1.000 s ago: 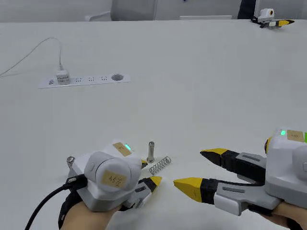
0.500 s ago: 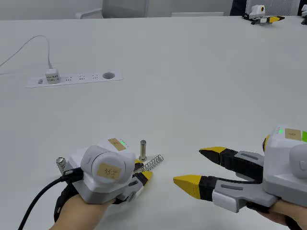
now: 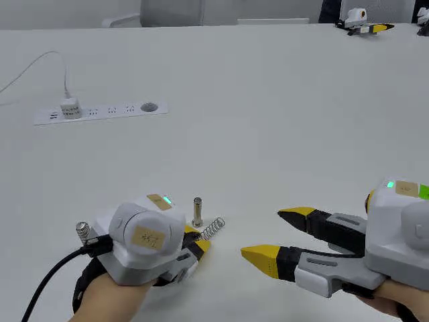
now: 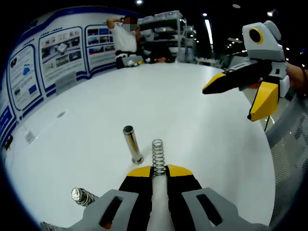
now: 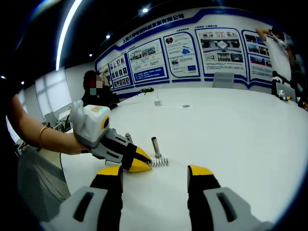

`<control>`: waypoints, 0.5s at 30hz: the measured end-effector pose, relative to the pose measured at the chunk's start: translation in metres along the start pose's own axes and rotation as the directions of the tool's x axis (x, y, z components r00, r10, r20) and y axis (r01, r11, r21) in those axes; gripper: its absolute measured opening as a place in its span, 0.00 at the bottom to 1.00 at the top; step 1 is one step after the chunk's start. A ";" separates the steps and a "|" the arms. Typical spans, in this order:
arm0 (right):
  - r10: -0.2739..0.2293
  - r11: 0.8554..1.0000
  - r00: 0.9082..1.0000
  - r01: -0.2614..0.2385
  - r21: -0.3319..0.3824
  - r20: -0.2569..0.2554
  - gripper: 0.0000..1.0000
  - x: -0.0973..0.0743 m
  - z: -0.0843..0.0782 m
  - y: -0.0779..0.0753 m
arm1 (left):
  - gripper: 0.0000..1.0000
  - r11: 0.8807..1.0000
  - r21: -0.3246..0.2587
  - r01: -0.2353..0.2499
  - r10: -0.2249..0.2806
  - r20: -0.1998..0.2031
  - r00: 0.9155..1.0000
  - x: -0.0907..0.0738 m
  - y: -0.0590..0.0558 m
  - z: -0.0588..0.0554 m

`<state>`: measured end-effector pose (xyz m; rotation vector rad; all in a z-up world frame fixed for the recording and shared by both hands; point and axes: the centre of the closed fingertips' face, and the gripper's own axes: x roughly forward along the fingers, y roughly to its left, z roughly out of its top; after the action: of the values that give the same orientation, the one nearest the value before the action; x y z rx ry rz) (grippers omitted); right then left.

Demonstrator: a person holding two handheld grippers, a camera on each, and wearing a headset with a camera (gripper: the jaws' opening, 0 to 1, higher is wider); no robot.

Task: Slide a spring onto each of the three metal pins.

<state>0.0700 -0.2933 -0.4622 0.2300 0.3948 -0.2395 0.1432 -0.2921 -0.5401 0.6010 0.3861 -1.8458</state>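
Spring (image 4: 158, 155), one, loose: its near end is pinched between the yellow tips of the left gripper (image 4: 154, 171), whose jaws are shut on it. The coil points forward past the tips, with its free end just beside the foot of the bare pin.

Bare pin (image 4: 130, 144), one: steel, upright on the table, no coil on it. It is judged to be the target of the step in hand.

Sprung pin (image 3: 82, 231), one: upright to the left of the left gripper's body, with a coil around its shaft. It is counted as done.

Tally, as a judgement: one of three is fitted and a second spring is in hand but not yet threaded. Two pins can be counted; where the third stands cannot be told.

Right gripper (image 3: 263, 234), one: jaws apart and carrying nothing, hovering over the table to the right, well apart from the pins.

Table (image 3: 268, 121): white, matt, broad.

Power strip (image 3: 100, 111): white and flat, farther back on the left. A charger plug (image 3: 69, 107) sits in it, and its cable (image 3: 37, 67) runs off to the left.

Spare gripper (image 3: 358, 19): lying at the table's far edge.

Room: the wall carries blue-bordered display posters (image 5: 192, 48). A seated person (image 5: 108, 98) is at the table's far side, and shelving (image 4: 166, 24) stands beyond.
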 end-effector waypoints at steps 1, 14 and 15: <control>0.000 1.000 1.000 0.000 0.002 0.002 0.55 0.000 0.001 0.000 | 0.10 1.000 -0.001 0.002 -0.002 -0.003 1.000 -0.001 -0.001 -0.001; 0.014 0.997 0.999 -0.017 0.069 0.050 0.53 0.002 0.019 0.003 | 0.10 0.999 -0.036 0.005 -0.003 0.077 0.997 -0.028 -0.009 0.017; 0.017 0.997 0.998 -0.021 0.074 0.054 0.53 0.003 0.021 0.004 | 0.10 0.999 -0.048 0.003 0.001 0.090 0.996 -0.032 -0.009 0.018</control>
<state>0.0813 -0.2958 -0.4436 0.2997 0.3311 -0.2410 0.1391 -0.2741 -0.5072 0.4836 0.3697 -1.8526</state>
